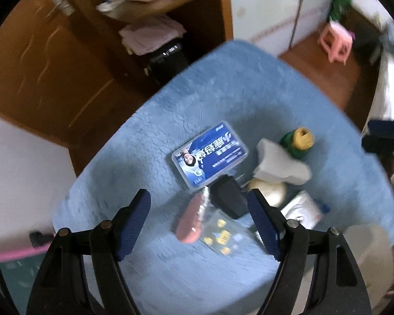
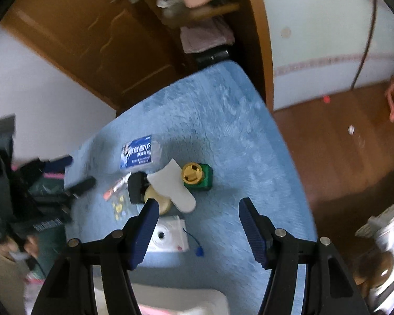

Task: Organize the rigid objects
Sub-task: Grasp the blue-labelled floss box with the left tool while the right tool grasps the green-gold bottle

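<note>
A cluster of small objects lies on a blue fluffy cloth point(image 1: 223, 92) point(image 2: 223, 120): a clear plastic box with a blue label point(image 1: 210, 155) point(image 2: 140, 152), a green fitting with a brass top point(image 1: 299, 141) point(image 2: 197, 176), a white curved piece point(image 1: 281, 165) point(image 2: 173, 186), a black block point(image 1: 228, 197) point(image 2: 136, 186), a cream round thing point(image 1: 270, 191) point(image 2: 155, 197), a reddish oblong item point(image 1: 191, 220), a clear packet with yellow bits point(image 1: 223, 233) point(image 2: 119, 207) and a white bag point(image 1: 302, 210) point(image 2: 168, 233). My left gripper point(image 1: 199, 225) hovers open above the cluster. My right gripper point(image 2: 197, 231) hangs open over bare cloth.
A brown wooden cabinet point(image 1: 52, 65) point(image 2: 92, 39) with shelves of folded cloth stands behind the table. A pink stool point(image 1: 336, 42) sits on the wooden floor point(image 2: 341, 144). A white container point(image 2: 170, 302) lies at the near edge. The left gripper point(image 2: 39, 183) shows at the left of the right wrist view.
</note>
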A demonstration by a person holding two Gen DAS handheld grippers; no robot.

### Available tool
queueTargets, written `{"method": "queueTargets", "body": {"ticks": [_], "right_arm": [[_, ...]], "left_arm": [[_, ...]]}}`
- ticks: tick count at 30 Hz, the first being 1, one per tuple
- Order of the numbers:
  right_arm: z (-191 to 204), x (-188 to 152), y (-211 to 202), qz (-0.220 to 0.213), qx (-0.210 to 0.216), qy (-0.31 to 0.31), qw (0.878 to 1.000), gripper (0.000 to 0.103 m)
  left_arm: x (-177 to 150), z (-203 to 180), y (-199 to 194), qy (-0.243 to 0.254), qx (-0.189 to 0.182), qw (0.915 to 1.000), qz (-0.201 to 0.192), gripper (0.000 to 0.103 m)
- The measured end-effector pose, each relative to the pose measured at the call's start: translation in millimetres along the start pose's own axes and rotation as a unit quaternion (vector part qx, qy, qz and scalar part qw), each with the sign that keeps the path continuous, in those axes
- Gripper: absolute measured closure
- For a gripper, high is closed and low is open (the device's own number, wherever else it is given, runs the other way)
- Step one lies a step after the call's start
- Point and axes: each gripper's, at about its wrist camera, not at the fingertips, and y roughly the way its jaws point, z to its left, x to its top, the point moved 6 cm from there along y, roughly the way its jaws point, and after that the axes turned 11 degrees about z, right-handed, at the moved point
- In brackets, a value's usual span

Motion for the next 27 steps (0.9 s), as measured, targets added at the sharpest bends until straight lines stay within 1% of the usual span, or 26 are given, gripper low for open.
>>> {"method": "queueTargets", "body": {"ticks": [3,9,12,15,16,18,19,20,24,27], "right_arm": [[0,10,19,0.009,0.012,0.030,0.999,0.039],[4,27,64,0.040,0.007,0.064,0.997,0.039],[0,32,82,0.052,0.006,0.083,0.995,0.039],[-4,36,95,0.063,0.013,0.098,0.993,0.039],[-5,36,98,0.067,0.014,0.101,0.993,0.040],[-7,38,103,0.073,0.009,0.104,0.992,0.050],[-8,38,106,0.078,0.007,0.105,0.991,0.052],[-9,38,108,0.081,0.007,0.107,0.991,0.056],[-12,41,110,0.076,0.006,0.113,0.991,0.058],[-10,41,107,0.071,-0.008,0.103,0.992,0.061]], "left_arm": [[8,1,19,0.018,0.016,0.9996,0.015,0.024],[21,6,35,0.034,0.009,0.9991,0.026,0.024],[26,-1,41,0.061,0.005,0.9977,0.029,0.024],[31,-8,47,0.089,0.008,0.9955,0.033,0.024],[32,-11,49,0.094,0.010,0.9949,0.034,0.024],[34,-15,53,0.104,0.006,0.9938,0.038,0.024],[35,-17,54,0.107,0.005,0.9935,0.039,0.024],[37,-18,55,0.109,0.006,0.9932,0.040,0.024],[43,-24,61,0.118,0.000,0.9920,0.043,0.024],[47,-26,66,0.124,0.000,0.9913,0.045,0.023]]}}
